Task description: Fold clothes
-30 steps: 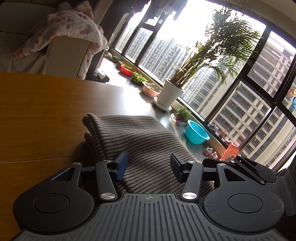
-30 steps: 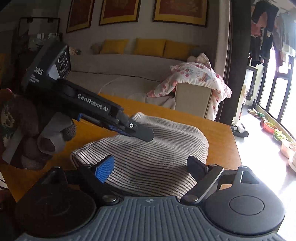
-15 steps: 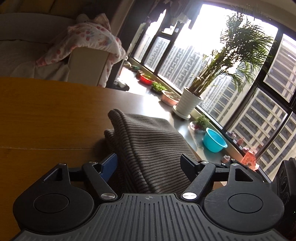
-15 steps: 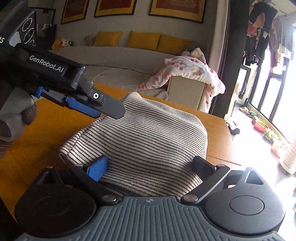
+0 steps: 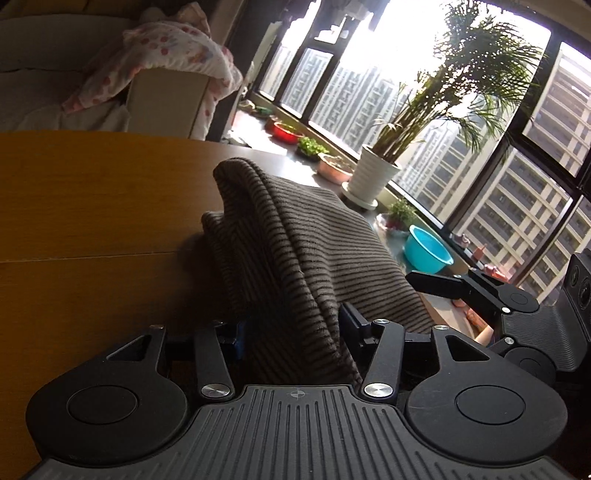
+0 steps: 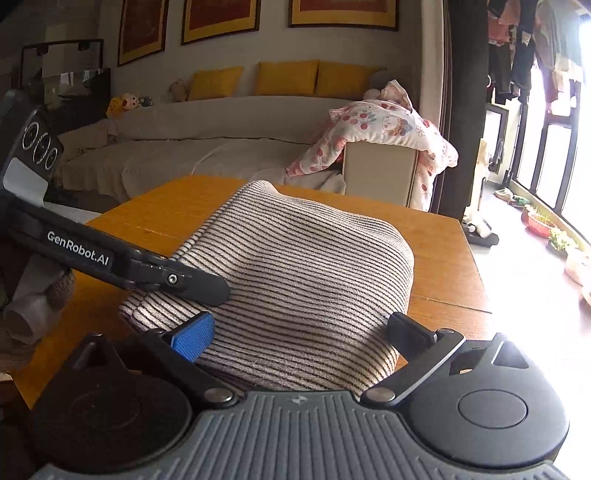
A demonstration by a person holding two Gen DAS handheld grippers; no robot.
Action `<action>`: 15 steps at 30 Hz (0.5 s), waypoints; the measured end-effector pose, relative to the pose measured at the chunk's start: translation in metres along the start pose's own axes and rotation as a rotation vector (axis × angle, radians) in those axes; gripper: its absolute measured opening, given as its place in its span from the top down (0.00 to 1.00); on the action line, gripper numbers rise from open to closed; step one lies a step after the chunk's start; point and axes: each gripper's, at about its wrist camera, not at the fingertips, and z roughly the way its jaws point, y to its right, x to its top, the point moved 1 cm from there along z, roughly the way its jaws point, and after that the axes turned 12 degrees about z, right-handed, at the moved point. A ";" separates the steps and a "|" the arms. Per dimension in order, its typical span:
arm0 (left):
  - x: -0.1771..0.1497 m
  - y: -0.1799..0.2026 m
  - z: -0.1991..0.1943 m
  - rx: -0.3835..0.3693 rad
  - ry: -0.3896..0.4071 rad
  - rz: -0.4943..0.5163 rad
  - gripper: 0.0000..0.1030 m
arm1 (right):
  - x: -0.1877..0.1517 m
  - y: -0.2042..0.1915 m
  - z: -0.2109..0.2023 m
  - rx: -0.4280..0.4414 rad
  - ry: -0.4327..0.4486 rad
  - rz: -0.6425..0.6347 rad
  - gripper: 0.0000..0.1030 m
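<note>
Two grippers | left gripper closing on striped sweater near edge | right gripper released | table bare far-left

Striped garment: one, on table.
Table: one.
Grippers: two; left gripper, right gripper.
Yellow cushions on far sofa: three.
Sofa: one.
Framed pictures on far wall: three in view.
Floral blanket over sofa arm: one.
White plant pot with palm, right by window: one.
Blue basin: one.
Red bowl: one.
Hanging clothes, far right: several, count unclear.
</note>
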 end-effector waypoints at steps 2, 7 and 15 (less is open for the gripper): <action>-0.002 -0.003 -0.001 -0.005 -0.005 -0.007 0.43 | 0.017 0.021 -0.003 0.076 -0.014 0.138 0.14; -0.006 -0.007 0.000 -0.022 -0.013 -0.006 0.41 | 0.059 0.071 0.019 0.106 -0.045 0.361 0.19; -0.002 -0.015 0.002 -0.047 -0.073 0.045 0.39 | 0.085 0.047 0.070 0.124 -0.065 0.269 0.35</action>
